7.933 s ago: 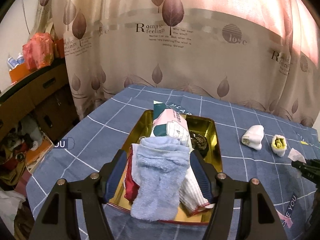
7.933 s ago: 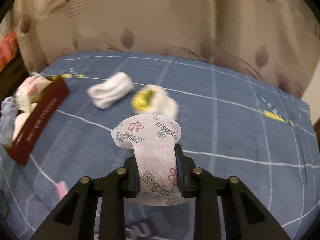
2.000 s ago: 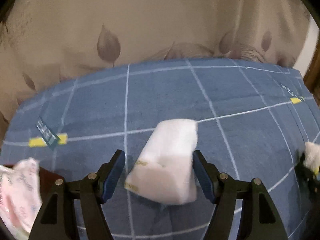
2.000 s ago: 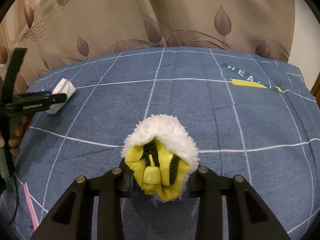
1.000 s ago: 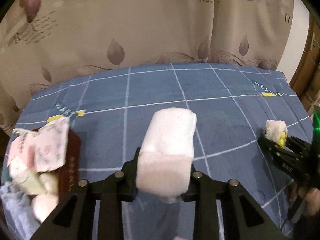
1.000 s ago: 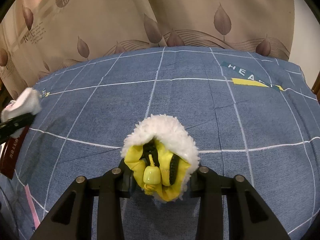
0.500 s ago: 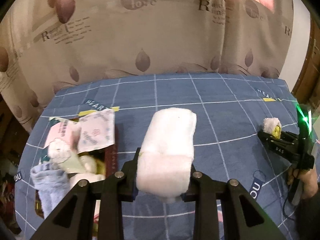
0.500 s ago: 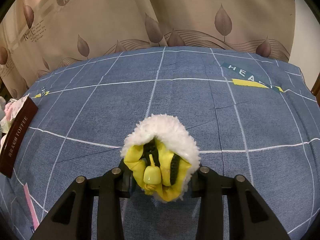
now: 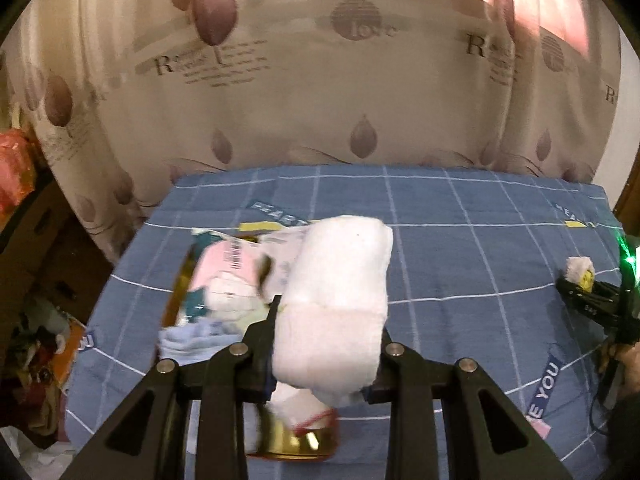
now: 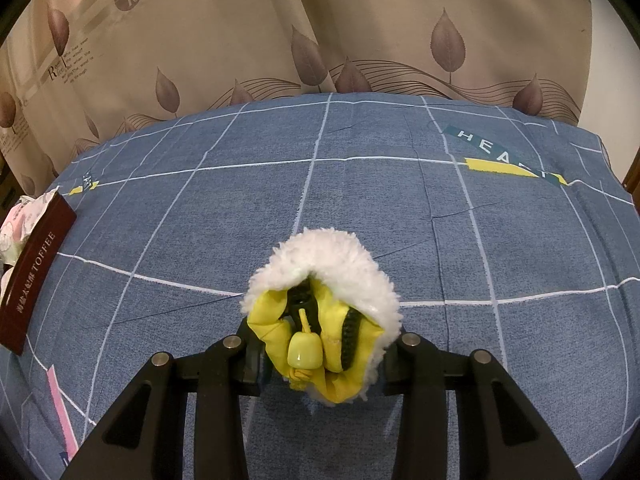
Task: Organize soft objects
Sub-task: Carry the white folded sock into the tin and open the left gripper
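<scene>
left claw [image 9: 326,344] grips white roll [image 9: 340,300]; right claw [image 10: 322,354] grips fluffy pouch [image 10: 324,304].

Warm, dim indoor light fills both fisheye views, with black vignetted corners and bowed edges. A pink glow shows through the curtain [image 9: 320,92] at the top of the left view, where motion blur smears the tin [image 9: 182,280] and its contents. A green lamp [image 9: 628,258] flares at right. The right view is sharp, with soft shadows
</scene>
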Action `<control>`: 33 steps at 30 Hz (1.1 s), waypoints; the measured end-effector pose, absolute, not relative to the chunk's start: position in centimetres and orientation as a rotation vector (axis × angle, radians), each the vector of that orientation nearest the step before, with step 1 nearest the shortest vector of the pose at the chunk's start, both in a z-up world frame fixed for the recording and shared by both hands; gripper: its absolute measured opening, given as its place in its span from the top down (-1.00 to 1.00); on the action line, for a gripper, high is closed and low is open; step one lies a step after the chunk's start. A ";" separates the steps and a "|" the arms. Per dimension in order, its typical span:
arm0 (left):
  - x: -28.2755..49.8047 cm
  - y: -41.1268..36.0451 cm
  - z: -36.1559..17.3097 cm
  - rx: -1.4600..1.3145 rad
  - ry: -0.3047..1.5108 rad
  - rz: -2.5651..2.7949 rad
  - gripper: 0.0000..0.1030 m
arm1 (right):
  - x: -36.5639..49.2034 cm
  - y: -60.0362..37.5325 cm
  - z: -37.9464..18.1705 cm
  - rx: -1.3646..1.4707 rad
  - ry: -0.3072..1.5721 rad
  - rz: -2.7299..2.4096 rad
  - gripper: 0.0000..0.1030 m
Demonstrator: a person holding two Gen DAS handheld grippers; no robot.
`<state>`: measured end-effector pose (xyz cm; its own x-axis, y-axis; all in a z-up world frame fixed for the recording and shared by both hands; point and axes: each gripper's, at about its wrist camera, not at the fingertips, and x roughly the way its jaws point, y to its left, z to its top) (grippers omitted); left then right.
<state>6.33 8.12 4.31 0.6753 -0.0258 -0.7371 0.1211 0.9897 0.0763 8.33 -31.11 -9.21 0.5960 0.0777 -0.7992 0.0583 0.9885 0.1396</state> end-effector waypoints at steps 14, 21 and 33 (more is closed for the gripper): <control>6.6 12.3 4.3 0.093 0.826 0.000 0.42 | 8.3 -31.0 -9.2 0.154 0.933 0.010 0.27; 7.6 10.8 2.2 0.088 0.860 -0.041 0.42 | 8.3 -31.0 -9.2 0.155 0.933 0.010 0.26; 10.7 11.4 -1.3 0.008 0.908 -0.040 0.42 | 8.3 -30.8 -9.2 0.151 0.934 0.009 0.24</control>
